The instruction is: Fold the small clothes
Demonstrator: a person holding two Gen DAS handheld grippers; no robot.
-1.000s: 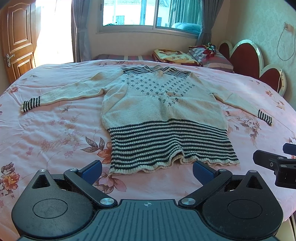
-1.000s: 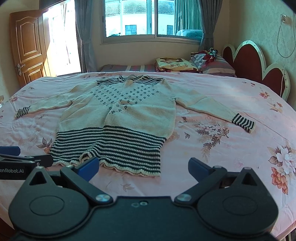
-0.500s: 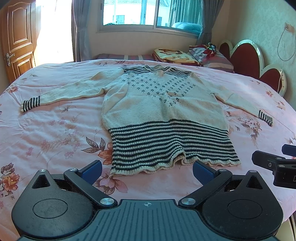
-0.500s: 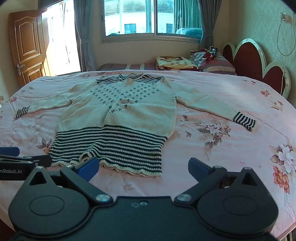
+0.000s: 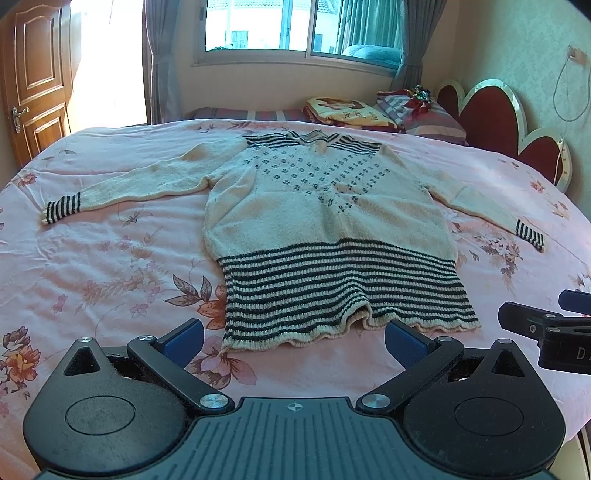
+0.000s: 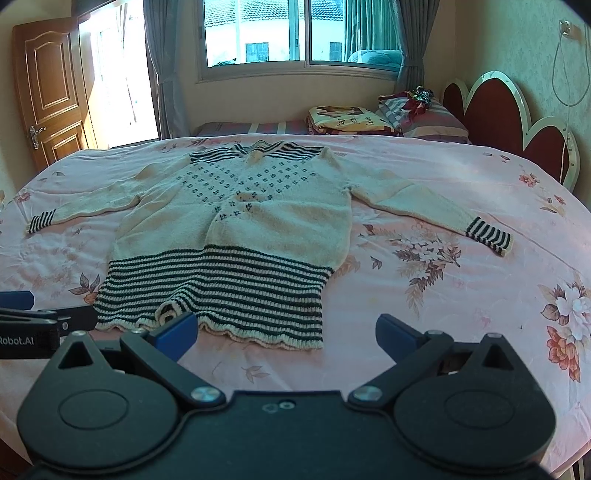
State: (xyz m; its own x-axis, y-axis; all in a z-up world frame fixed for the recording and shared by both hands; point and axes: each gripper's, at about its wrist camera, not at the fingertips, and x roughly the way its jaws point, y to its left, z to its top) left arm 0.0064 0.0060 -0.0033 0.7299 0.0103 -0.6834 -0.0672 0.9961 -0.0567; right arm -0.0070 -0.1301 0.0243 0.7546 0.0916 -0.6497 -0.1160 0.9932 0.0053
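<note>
A cream knitted sweater with a dark striped hem, cuffs and collar lies flat, front up, on the pink floral bed, sleeves spread out to both sides. It also shows in the right wrist view. My left gripper is open and empty, just short of the striped hem. My right gripper is open and empty, near the hem's right corner. The right gripper shows at the right edge of the left wrist view; the left gripper shows at the left edge of the right wrist view.
The pink floral bedsheet covers a wide bed. Folded blankets and pillows lie at the far end by a red headboard. A window and a wooden door stand beyond.
Both grippers have shifted very slightly; the sweater has not moved and both stay open.
</note>
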